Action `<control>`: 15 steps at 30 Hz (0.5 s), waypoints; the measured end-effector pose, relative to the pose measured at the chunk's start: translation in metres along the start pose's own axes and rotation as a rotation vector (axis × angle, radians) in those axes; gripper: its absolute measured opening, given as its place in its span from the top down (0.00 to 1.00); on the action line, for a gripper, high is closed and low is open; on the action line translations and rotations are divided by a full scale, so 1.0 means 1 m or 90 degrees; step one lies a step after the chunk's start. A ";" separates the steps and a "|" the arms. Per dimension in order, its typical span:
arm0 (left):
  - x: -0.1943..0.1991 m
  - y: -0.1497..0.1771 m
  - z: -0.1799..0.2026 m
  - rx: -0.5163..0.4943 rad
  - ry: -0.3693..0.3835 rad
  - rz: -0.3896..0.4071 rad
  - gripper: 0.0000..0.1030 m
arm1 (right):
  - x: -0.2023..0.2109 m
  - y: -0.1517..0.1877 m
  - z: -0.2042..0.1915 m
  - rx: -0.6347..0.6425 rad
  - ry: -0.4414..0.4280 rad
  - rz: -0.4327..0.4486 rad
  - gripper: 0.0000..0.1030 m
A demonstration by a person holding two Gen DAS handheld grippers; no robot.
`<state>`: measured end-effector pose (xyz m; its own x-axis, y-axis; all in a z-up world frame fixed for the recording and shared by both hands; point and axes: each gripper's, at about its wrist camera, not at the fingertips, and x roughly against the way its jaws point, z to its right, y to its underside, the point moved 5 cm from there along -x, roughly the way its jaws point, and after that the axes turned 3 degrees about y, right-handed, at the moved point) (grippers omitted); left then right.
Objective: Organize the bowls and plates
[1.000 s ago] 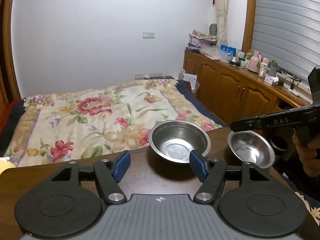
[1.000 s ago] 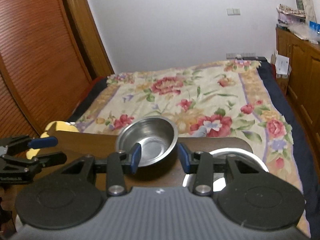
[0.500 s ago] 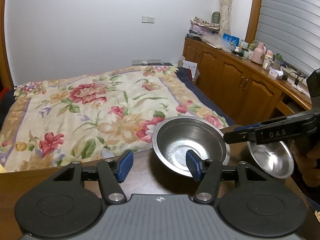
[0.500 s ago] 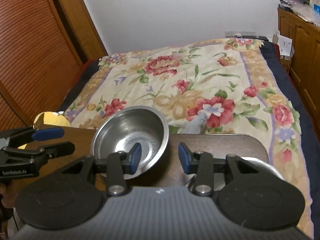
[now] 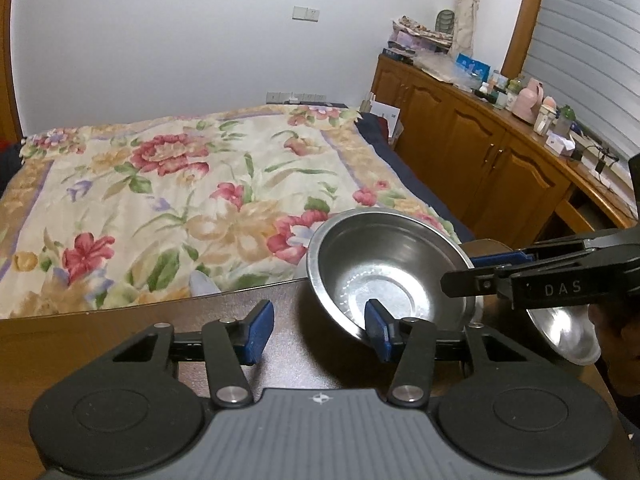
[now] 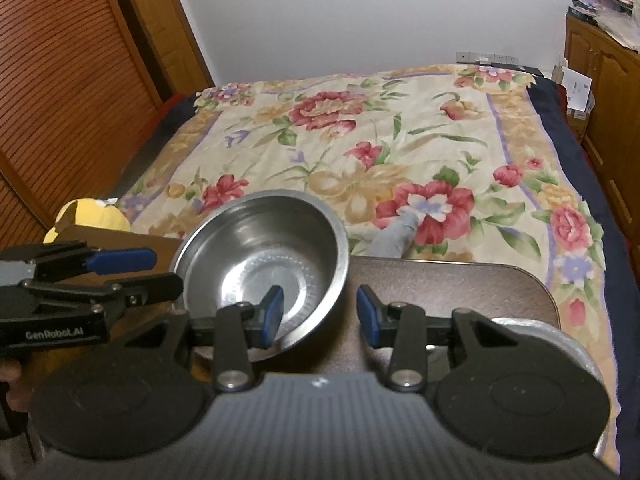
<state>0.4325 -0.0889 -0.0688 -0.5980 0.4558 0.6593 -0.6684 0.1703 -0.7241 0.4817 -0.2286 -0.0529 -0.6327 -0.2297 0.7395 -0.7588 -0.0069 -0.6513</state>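
A steel bowl [image 5: 392, 276] [image 6: 256, 264] stands near the far edge of the dark wooden table [image 5: 304, 364]. My left gripper [image 5: 319, 331] straddles its near left rim, right finger inside the bowl, left finger well clear. Its jaws are closing and the pads do not press the rim. My right gripper [image 6: 320, 316] [image 5: 472, 270] straddles the bowl's other side, left finger inside, right finger outside, open with a gap around the rim. A shallow steel plate [image 5: 560, 336] [image 6: 560, 336] lies at the table's right end. The left gripper [image 6: 164, 274] shows at the left of the right wrist view.
A bed with a floral cover [image 5: 180, 200] lies just beyond the table's far edge. Wooden cabinets [image 5: 480, 160] with bottles and clutter line the right wall. A yellow object [image 6: 92, 216] sits off the table's left corner, beside a slatted wooden door [image 6: 60, 80].
Both grippers moved forward and down onto the bowl, and each now has one finger inside it. The left jaws narrowed. The bowl looks more tipped than it was.
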 end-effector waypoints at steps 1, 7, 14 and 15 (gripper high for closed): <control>-0.001 0.000 -0.001 0.002 0.000 -0.001 0.50 | -0.002 -0.001 0.000 0.000 0.001 0.000 0.59; -0.007 0.000 -0.002 0.014 0.007 -0.009 0.55 | -0.008 -0.001 -0.001 0.006 0.004 -0.010 0.63; -0.010 0.007 0.000 0.012 0.018 -0.021 0.77 | -0.008 0.003 -0.010 0.029 -0.002 -0.017 0.79; -0.009 0.008 0.000 0.013 0.017 -0.021 0.78 | -0.008 0.003 -0.011 0.030 -0.002 -0.018 0.79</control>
<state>0.4332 -0.0917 -0.0806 -0.5638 0.4734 0.6768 -0.6968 0.1673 -0.6975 0.4826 -0.2163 -0.0592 -0.6108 -0.2326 0.7568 -0.7677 -0.0596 -0.6380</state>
